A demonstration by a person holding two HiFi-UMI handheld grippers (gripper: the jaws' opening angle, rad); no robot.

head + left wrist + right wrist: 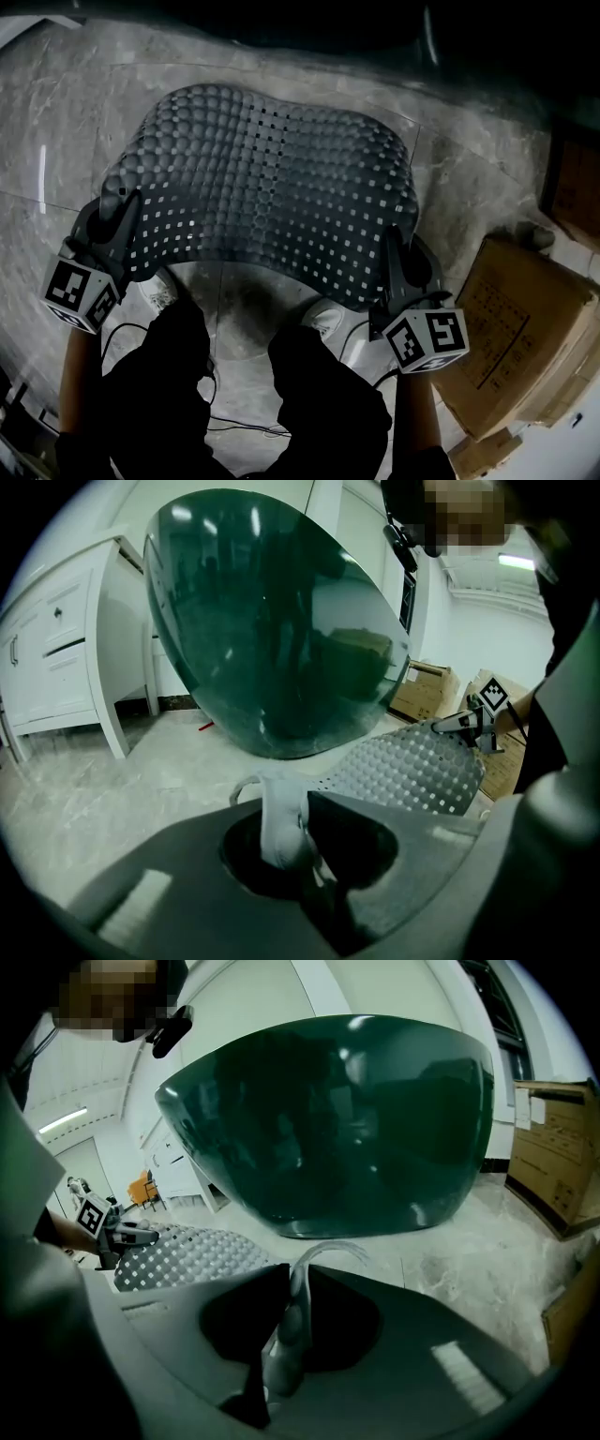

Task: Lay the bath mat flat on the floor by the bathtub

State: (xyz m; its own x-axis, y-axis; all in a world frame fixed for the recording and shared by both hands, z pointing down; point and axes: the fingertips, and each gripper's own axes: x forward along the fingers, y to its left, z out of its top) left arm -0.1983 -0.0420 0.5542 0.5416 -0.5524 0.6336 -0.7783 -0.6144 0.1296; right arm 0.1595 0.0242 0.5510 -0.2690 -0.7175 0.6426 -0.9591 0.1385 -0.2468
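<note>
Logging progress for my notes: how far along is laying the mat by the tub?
Done: the bath mat is opened out in front of the bathtub. In hand: left gripper and right gripper each clamp a near corner, the mat's near edge bowed above the floor. Left: lower it, flatten it, release.

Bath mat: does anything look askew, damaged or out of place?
Nothing damaged or spilled. The bath mat is not flat yet: it arches up above the floor, near corners pinched in the left claw and right claw.
</note>
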